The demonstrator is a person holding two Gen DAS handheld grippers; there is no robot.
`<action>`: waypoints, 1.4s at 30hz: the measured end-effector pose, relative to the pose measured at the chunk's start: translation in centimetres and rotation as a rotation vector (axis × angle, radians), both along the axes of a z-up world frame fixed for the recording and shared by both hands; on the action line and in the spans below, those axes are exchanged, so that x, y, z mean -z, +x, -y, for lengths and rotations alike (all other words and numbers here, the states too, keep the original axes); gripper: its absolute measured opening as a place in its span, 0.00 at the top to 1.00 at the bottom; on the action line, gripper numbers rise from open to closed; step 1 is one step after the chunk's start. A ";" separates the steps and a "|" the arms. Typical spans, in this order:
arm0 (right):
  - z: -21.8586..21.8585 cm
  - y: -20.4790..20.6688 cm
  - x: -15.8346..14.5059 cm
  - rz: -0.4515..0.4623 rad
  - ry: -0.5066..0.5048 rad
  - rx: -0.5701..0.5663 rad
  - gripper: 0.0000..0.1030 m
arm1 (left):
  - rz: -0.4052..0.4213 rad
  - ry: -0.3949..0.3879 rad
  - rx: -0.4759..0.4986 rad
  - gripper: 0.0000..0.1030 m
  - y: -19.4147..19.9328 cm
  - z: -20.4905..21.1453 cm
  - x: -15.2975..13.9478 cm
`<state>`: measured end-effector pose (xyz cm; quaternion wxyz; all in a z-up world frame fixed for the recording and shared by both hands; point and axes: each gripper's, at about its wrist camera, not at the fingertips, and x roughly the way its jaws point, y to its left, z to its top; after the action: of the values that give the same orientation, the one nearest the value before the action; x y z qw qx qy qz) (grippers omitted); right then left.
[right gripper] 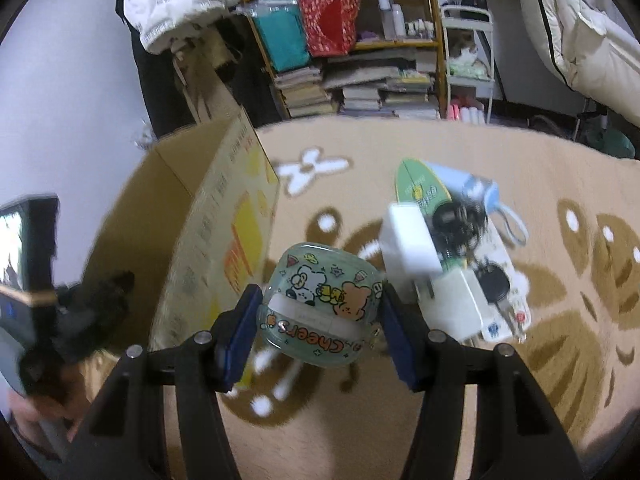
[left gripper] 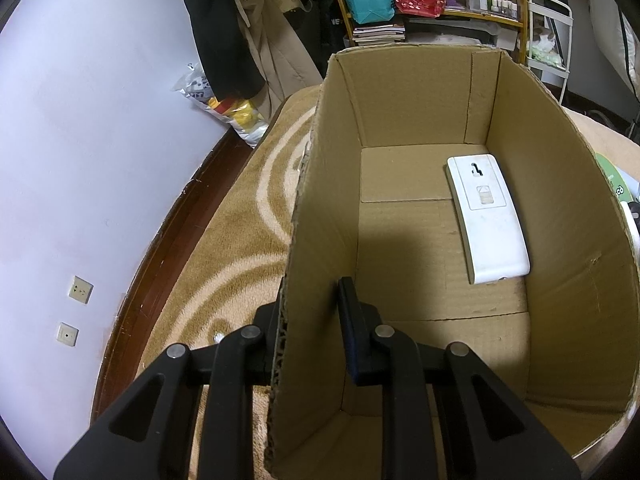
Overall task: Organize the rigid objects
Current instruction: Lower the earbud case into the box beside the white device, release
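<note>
1. the cardboard box (left gripper: 540, 184) stands open-topped on the patterned tan carpet (left gripper: 240, 208); inside, a white flat device (left gripper: 486, 220) lies on the floor of the box against its right wall, and nothing else shows in there.
2. the left gripper (left gripper: 308, 336) straddles the box's left wall, one finger outside and one inside, pinching the cardboard edge.
3. the right gripper (right gripper: 320, 316) clamps a pale green case (right gripper: 318, 312) between its blue pads (right gripper: 240, 328), held above the carpet just right of the box.
4. the case carries cartoon animals and the word "cheers".
5. near it on the carpet lies a heap: white adapters (right gripper: 412, 240), a black key (right gripper: 494, 284), a green card (right gripper: 420, 188) whose print is too blurred to read.
6. the box's outer side shows yellow and orange print, unreadable.
</note>
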<state>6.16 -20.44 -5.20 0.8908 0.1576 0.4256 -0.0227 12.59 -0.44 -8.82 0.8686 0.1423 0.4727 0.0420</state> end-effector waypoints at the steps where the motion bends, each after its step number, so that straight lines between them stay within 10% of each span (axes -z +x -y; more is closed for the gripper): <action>1: -0.1 0.2 -0.5 0.013 -0.001 -0.004 0.39 | 0.000 -0.001 0.000 0.80 0.0 0.0 0.0; 21: -4.8 5.9 -10.7 0.230 -0.062 -0.150 0.39 | 0.000 -0.007 -0.002 0.80 0.2 0.0 -0.1; 42: -6.3 9.4 -5.9 0.118 0.058 -0.190 0.39 | -0.002 -0.012 0.002 0.80 0.0 -0.1 -0.1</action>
<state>15.55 -14.17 0.65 0.9074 0.1436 0.3860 0.0834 12.64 -0.30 -8.76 0.8690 0.1377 0.4738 0.0381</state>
